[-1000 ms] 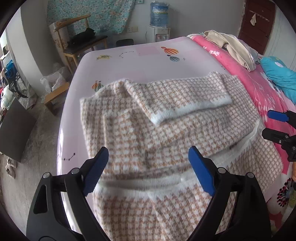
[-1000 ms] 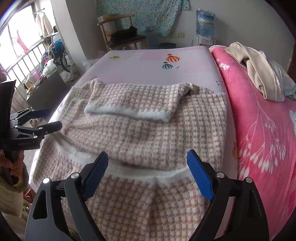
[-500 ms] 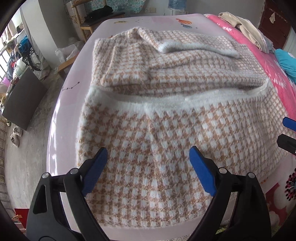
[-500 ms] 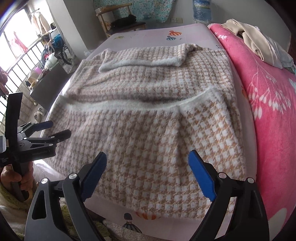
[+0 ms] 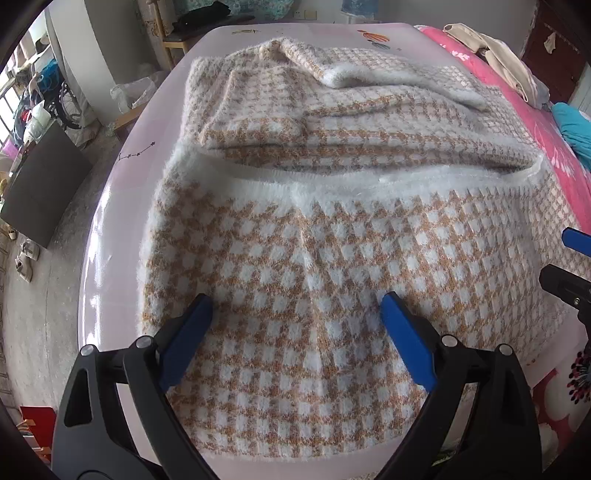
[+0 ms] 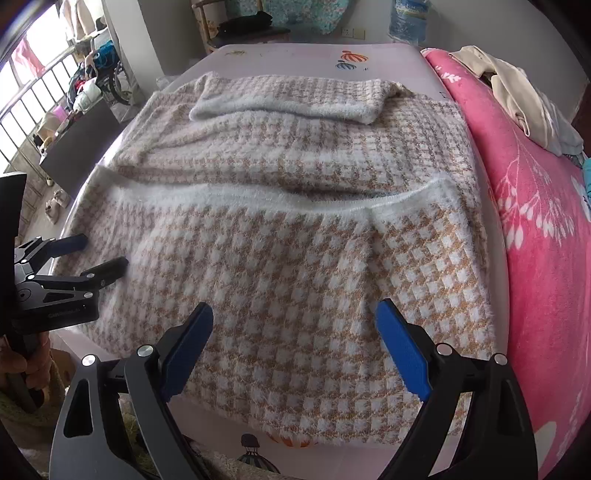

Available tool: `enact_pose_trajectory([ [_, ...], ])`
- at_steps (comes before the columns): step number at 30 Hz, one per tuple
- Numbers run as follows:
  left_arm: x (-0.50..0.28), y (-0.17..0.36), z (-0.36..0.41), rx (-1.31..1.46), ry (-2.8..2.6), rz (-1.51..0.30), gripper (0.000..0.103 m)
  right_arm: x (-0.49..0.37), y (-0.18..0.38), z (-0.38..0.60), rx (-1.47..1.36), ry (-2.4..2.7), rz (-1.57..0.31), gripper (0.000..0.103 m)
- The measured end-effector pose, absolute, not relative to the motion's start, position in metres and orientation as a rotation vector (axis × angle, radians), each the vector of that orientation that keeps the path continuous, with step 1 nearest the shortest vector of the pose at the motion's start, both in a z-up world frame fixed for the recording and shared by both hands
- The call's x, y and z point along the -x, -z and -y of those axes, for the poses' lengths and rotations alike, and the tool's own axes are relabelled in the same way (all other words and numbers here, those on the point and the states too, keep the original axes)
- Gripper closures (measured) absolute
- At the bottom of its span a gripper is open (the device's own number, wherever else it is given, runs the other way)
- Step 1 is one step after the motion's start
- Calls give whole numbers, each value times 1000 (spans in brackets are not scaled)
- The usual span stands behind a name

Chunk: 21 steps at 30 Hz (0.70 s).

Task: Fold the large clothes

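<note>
A fuzzy tan-and-white checked sweater point(image 5: 332, 258) lies spread on the pale pink bed sheet point(image 5: 110, 266). A white-cuffed sleeve point(image 6: 288, 107) is folded across its far end, and a white hem band point(image 6: 258, 195) crosses its middle. My left gripper point(image 5: 294, 299) hovers over the near left part with its jaws opening; the knit lies below them and nothing is pinched. Over the near right part, my right gripper point(image 6: 293, 306) stands open, gripping nothing. Each gripper also shows in the other view: the left gripper point(image 6: 101, 253) and the right gripper point(image 5: 561, 254).
A pink flowered blanket point(image 6: 535, 206) covers the bed's right side, with a heap of beige clothes point(image 6: 517, 96) at its far end. A wooden chair point(image 6: 236, 29) and a water dispenser point(image 6: 410, 18) stand beyond the bed. The floor drops off on the left point(image 5: 44, 295).
Both grippers came down and back toward the near edge of the sweater, tilting more steeply downward. The sweater has not shifted, and both grippers stay wide apart.
</note>
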<state>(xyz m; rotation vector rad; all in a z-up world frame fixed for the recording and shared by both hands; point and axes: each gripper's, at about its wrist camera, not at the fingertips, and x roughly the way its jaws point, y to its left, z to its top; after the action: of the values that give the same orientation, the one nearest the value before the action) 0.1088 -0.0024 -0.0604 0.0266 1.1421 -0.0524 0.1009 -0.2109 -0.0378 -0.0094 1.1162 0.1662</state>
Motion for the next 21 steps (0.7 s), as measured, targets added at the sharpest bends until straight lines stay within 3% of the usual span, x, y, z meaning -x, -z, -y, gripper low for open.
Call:
enact_pose_trajectory([
  [21,-110,63,1,-10,57,-1151,13,-118,62,203,12,-166,-1162,14],
])
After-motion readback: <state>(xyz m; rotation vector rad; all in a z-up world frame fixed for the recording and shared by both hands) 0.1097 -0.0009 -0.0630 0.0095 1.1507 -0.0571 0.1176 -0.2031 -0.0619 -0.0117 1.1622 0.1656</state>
